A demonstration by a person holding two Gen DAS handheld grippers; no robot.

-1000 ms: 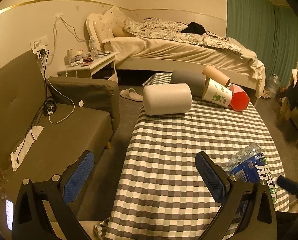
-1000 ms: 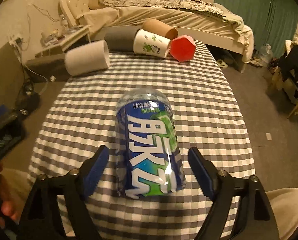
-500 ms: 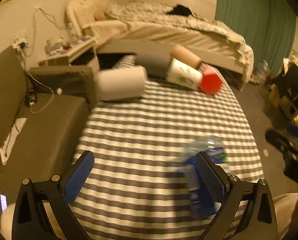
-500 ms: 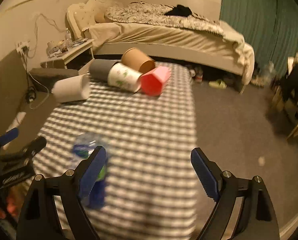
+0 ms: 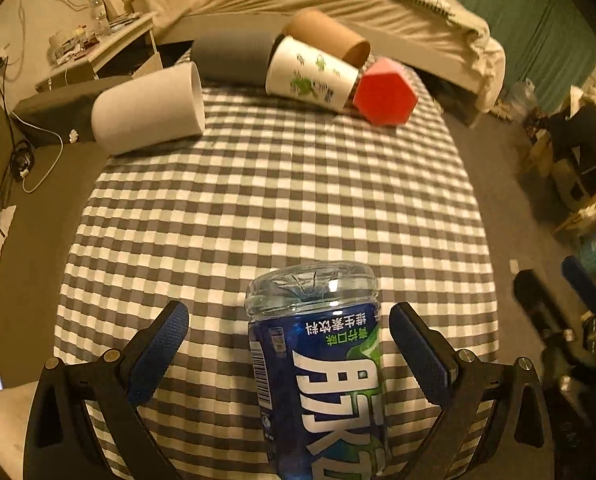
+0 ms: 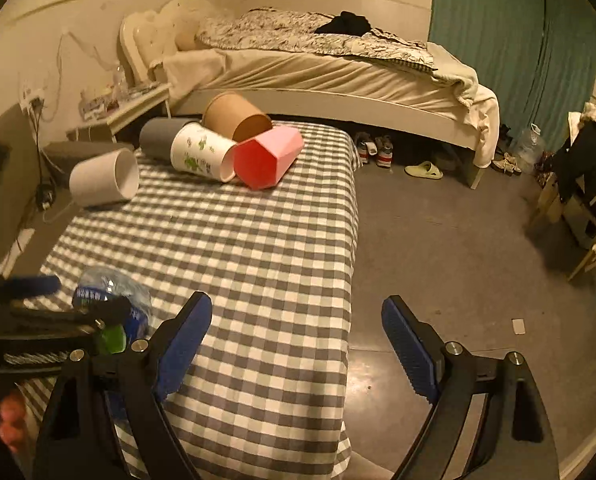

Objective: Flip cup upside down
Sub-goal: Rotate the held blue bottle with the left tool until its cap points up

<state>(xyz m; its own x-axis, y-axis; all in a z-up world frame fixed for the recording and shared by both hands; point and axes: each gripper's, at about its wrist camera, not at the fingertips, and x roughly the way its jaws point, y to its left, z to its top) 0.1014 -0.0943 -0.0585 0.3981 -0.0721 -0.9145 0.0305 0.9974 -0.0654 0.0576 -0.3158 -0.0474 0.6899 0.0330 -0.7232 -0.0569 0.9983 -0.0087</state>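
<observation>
Left gripper [image 5: 289,354]: jaws apart, the blue-labelled clear plastic cup [image 5: 317,364] standing base-up between them, touching neither pad. Right gripper [image 6: 296,346]: jaws apart, nothing between them, the same cup well to their left. Beyond both jaws, five tumbled cups [image 5: 311,76] lie on the checked tablecloth [image 5: 282,200].
</observation>
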